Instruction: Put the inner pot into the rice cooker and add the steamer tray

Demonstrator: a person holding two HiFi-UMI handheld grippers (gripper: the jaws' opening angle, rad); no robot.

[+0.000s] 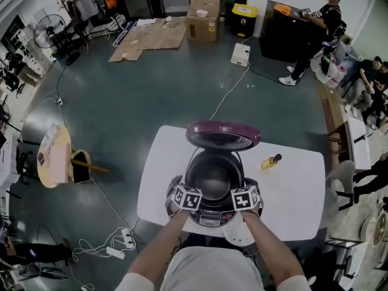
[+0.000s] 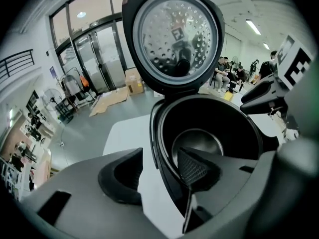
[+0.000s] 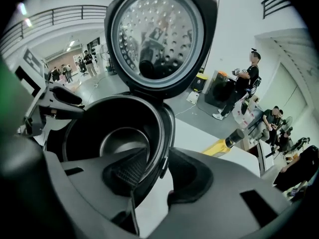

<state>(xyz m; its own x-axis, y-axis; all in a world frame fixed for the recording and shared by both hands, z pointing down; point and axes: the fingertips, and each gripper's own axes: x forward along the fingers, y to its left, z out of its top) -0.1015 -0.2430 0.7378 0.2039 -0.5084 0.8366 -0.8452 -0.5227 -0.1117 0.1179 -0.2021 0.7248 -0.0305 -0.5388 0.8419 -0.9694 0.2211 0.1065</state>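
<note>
The rice cooker (image 1: 212,216) stands on the white table (image 1: 303,193) with its purple lid (image 1: 222,134) swung up. The dark inner pot (image 1: 213,180) sits inside it. My left gripper (image 1: 187,185) is at the pot's left rim and my right gripper (image 1: 242,185) is at its right rim. In the left gripper view the left gripper (image 2: 158,158) straddles the rim of the inner pot (image 2: 199,141), open, with a gap showing. In the right gripper view the right gripper (image 3: 158,156) straddles the rim of the inner pot (image 3: 119,138), open. A white round piece (image 1: 239,235), perhaps the steamer tray, lies at the table's front edge.
A yellow bottle with a black cap (image 1: 271,160) lies on the table to the cooker's right. A wooden stool (image 1: 57,156) and a power strip with cables (image 1: 121,241) are on the floor to the left. A person (image 1: 315,29) stands far back right.
</note>
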